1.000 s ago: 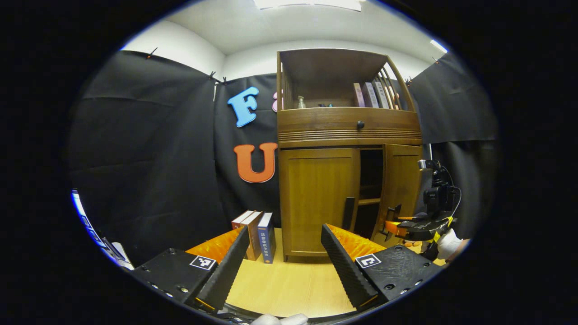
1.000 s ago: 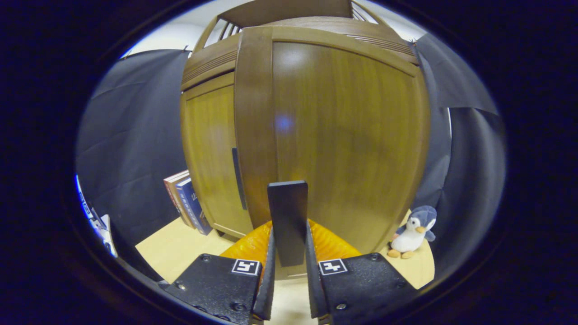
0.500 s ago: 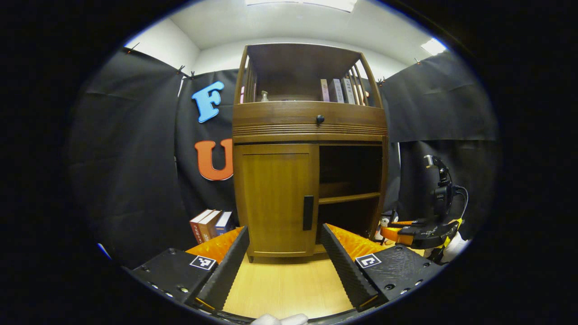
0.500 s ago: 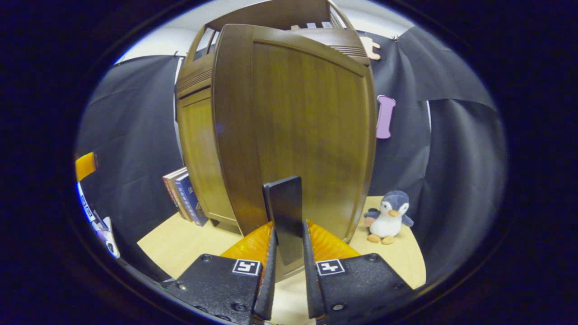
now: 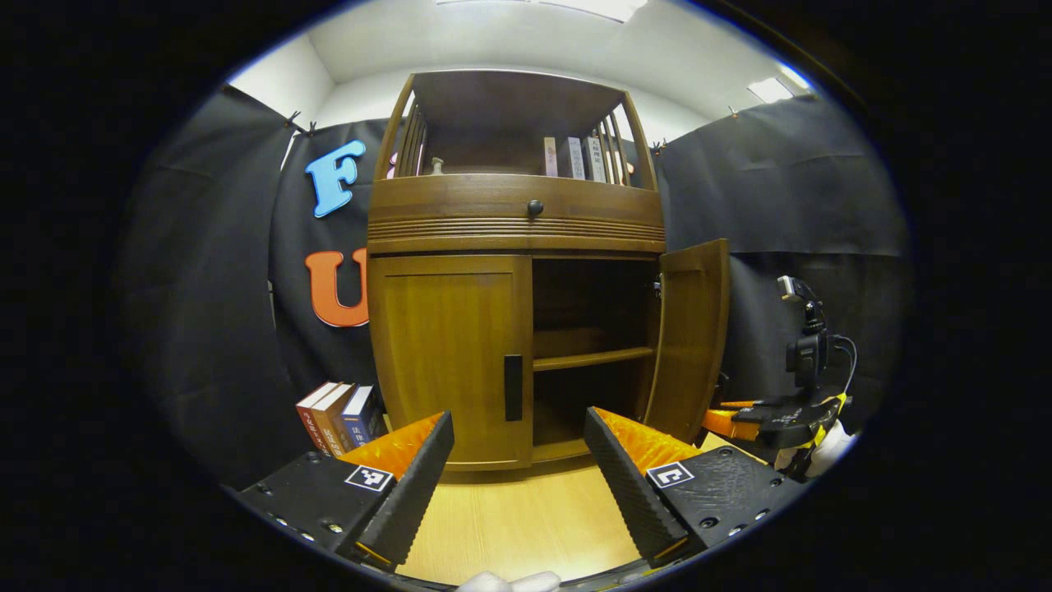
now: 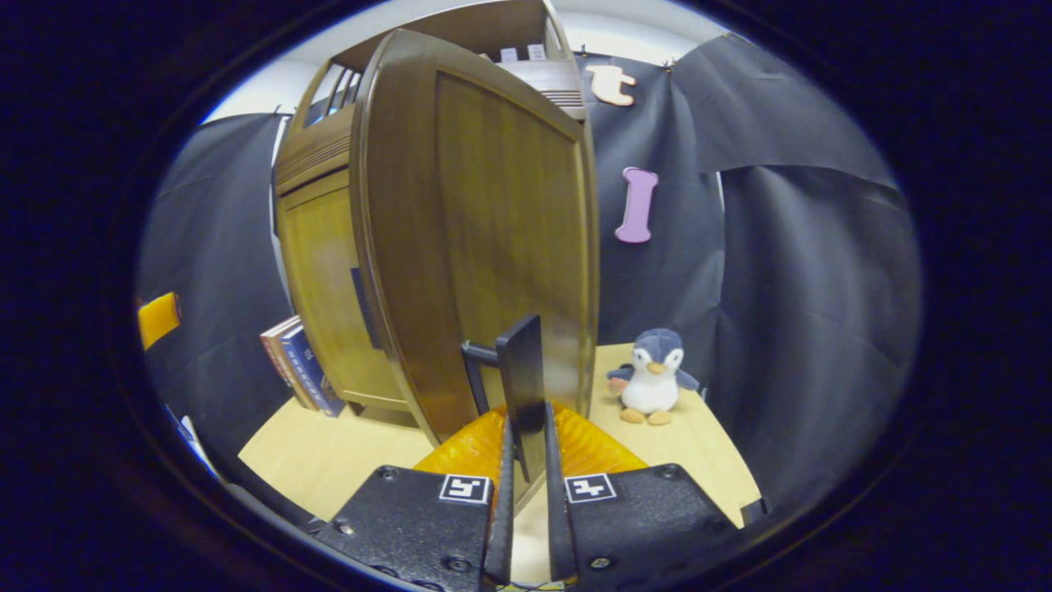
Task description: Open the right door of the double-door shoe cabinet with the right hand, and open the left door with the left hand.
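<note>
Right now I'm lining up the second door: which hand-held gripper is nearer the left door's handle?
Left. The left hand-held gripper hangs open just before the left door's handle, not touching. The right hand-held gripper is off at the right door's handle, clamped on it.

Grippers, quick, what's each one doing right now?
Left gripper: tongs open, holding nothing, facing the closed left door.
Right gripper: tongs shut on the right door's handle.

The shoe cabinet (image 5: 509,329) stands on the surface (image 5: 509,518), its right door (image 5: 689,337) swung open, its left door (image 5: 452,353) closed. The left gripper (image 5: 514,485) hovers before it, jaws spread wide.
</note>
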The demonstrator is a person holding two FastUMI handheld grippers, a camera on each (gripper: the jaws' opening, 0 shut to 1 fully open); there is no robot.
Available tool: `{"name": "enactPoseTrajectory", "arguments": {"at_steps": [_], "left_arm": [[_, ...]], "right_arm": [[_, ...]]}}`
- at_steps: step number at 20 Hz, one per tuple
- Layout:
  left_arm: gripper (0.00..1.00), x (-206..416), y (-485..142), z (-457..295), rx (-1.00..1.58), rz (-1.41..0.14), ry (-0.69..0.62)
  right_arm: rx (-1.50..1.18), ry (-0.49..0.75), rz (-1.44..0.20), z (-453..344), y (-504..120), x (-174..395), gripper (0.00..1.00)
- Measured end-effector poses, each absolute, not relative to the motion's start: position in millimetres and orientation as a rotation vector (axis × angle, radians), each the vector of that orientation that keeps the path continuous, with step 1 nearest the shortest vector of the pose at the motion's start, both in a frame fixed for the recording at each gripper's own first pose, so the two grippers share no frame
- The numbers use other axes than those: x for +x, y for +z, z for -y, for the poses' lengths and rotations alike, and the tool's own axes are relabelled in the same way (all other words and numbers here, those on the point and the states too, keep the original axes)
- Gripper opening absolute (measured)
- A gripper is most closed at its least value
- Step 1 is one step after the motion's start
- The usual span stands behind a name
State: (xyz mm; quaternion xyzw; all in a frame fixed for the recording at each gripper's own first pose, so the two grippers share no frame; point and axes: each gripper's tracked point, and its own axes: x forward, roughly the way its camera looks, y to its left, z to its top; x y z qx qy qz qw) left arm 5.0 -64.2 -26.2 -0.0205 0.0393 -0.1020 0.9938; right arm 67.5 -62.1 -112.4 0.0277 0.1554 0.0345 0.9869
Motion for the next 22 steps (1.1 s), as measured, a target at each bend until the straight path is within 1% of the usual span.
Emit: {"name": "enactPoseTrajectory", "arguments": {"at_steps": [7, 9, 14, 22], "left_arm": [[0.96, 12.7, -30.5, 76.0, -0.038, -0.083, -0.248], [0.96, 15.7, -32.4, 77.5, -0.035, -0.086, -0.253], [0.96, 23.5, -34.3, 90.8, -0.044, -0.095, -0.251], [0.96, 38.1, -29.1, 134.6, -0.069, -0.093, -0.221]], "right_arm": [[0.055, -0.057, -0.305, 114.1, -112.8, 69.0, 0.06], [0.081, -0.041, -0.303, 117.1, -111.2, 69.9, 0.04], [0.074, 0.017, -0.301, 130.9, -113.2, 72.0, 0.04], [0.035, 0.168, -0.324, 168.7, -113.2, 81.1, 0.04]]}}
